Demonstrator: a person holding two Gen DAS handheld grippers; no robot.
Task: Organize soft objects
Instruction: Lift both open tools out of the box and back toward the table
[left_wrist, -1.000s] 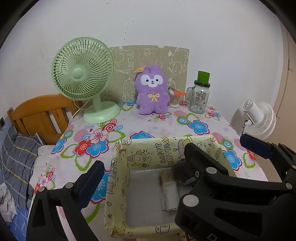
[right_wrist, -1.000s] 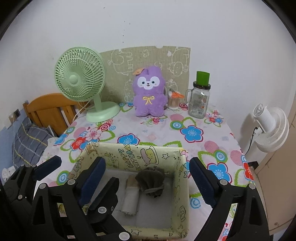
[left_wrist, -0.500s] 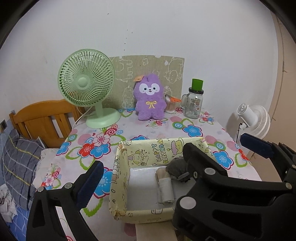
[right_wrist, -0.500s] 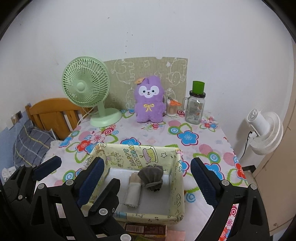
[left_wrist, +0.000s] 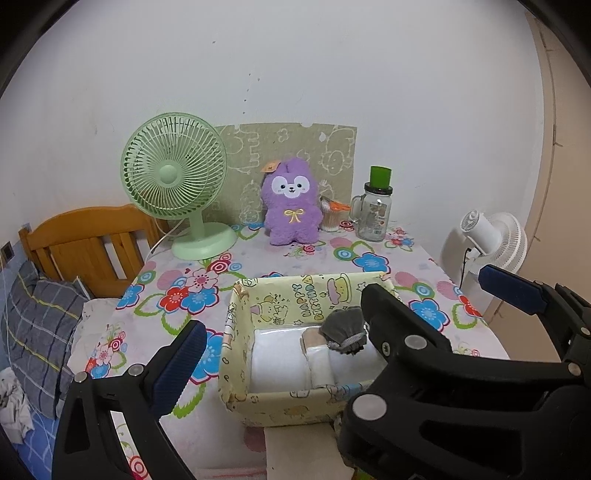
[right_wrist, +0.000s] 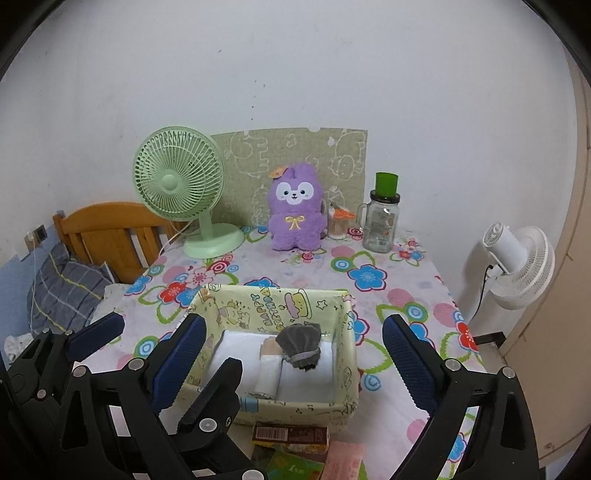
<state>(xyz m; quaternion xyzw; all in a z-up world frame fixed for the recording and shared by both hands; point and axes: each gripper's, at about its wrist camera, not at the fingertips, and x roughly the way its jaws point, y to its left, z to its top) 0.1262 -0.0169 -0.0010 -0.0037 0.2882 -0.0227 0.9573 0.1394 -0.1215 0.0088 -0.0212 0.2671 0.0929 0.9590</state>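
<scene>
- The yellow fabric storage bin (right_wrist: 343, 354), printed with cartoon figures, stands on the near part of the table (right_wrist: 402, 284), which wears a flowered cloth.
- Inside the bin, a rolled white-and-beige sock (right_wrist: 267, 369) lies just left of centre, its length running near to far.
- A bundled grey sock (right_wrist: 301, 343) rests just right of the roll, touching its far end, with a lighter grey cuff band around its near part.
- The right gripper (right_wrist: 295, 360) hangs above the near edge of the bin; its jaws have just been opening and stand wide, with nothing pressed between the blue pads.
- The left gripper (left_wrist: 332, 317) is also spread wide, one finger near left of the bin, the other far off to the right; it grips nothing.
- At the far side of the table stand a green desk fan (left_wrist: 177, 184), a purple plush toy (left_wrist: 291, 206) and a glass jar mug with a green lid (left_wrist: 375, 210).
- A white fan (right_wrist: 521, 266) stands right of the table.
- Small boxes (right_wrist: 291, 435) lie just near of the bin.
</scene>
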